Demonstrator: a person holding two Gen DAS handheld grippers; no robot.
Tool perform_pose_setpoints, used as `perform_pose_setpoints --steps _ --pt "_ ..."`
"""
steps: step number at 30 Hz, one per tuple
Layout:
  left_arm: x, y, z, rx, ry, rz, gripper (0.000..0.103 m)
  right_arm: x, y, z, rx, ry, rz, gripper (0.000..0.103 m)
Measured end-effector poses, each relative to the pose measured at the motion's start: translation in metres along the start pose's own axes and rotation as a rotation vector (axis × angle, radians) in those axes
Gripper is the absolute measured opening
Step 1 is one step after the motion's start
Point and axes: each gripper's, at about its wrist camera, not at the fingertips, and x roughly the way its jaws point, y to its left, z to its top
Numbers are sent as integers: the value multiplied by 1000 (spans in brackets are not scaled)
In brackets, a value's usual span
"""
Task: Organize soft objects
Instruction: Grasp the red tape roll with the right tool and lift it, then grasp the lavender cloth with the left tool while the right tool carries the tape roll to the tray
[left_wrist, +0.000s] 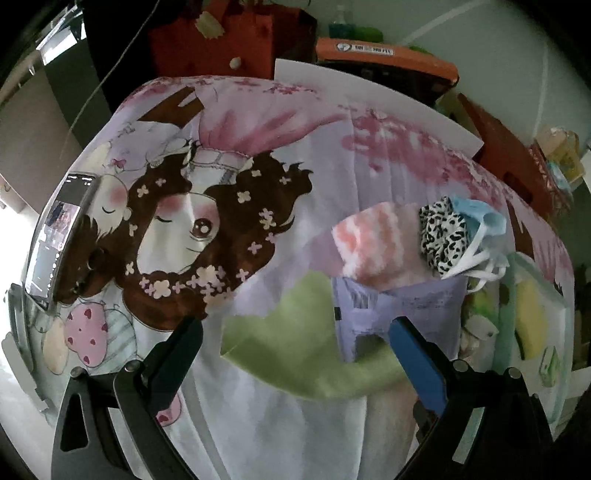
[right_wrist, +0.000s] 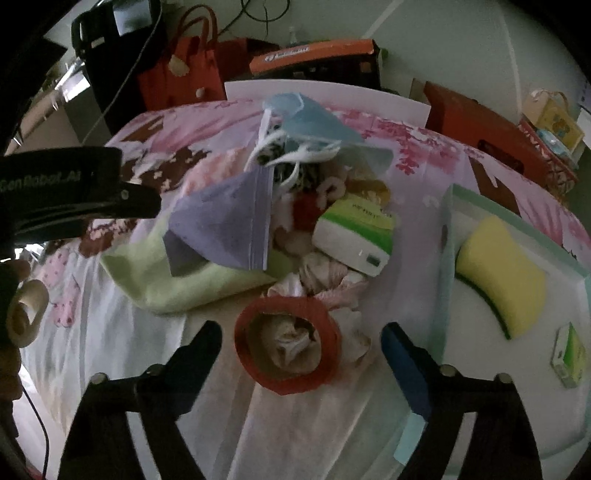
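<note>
Soft objects: we see a heap of them ahead of both pairs of jaws, on a bed sheet (left_wrist: 258, 424) printed with cartoon girls.
Right gripper (right_wrist: 301, 345): we find its jaws wide apart, holding nothing, pointing steeply down.
Between the right jaws: a red ring (right_wrist: 288, 347) with crumpled pale cloth inside it lies in the gap; we cannot see either finger touching it.
Just beyond the ring: a green cloth (right_wrist: 177, 280), a purple cloth (right_wrist: 218, 225) resting on it, and a green-and-white pack (right_wrist: 354, 232).
Far side of the heap: a blue face mask (right_wrist: 310, 122) with white straps.
Right of the right jaws: a pale tray (right_wrist: 447, 240) holding a yellow sponge (right_wrist: 506, 273).
Left gripper (left_wrist: 295, 332): we find its jaws wide apart too, empty.
Between the left jaws: the green cloth (left_wrist: 295, 347) and the purple cloth's (left_wrist: 388, 306) near edge.
Beyond the left jaws: a pink striped cloth (left_wrist: 376, 243), then a black-and-white spotted piece (left_wrist: 443, 236).
Far left of the left jaws: a phone (left_wrist: 59, 236) at the sheet's edge.
</note>
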Motion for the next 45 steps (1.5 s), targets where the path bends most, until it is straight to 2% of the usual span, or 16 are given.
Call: perform_pose_setpoints --steps 6,16,24,29,38,43,45 --pt "3 -3 -1 -12 16 -30 101 0 2 -2 -13 15 11 60" --pt "5 -22 -1 30 23 -86 101 -8 -9 2 35 16 67 59" --pt "17 -30 1 20 54 -140 101 -27 -33 10 85 -38 52 58" --pt "22 -49 0 66 66 -145 101 -38 -64 14 161 -73 6 58" --pt "49 -63 -2 99 133 -65 101 -42 -94 9 235 -78 -21 58" --pt "53 -65 -2 103 127 -42 101 -42 -96 8 240 -77 -9 58" --pt "49 -66 -2 109 112 -46 97 -41 -96 8 248 -74 -5 58"
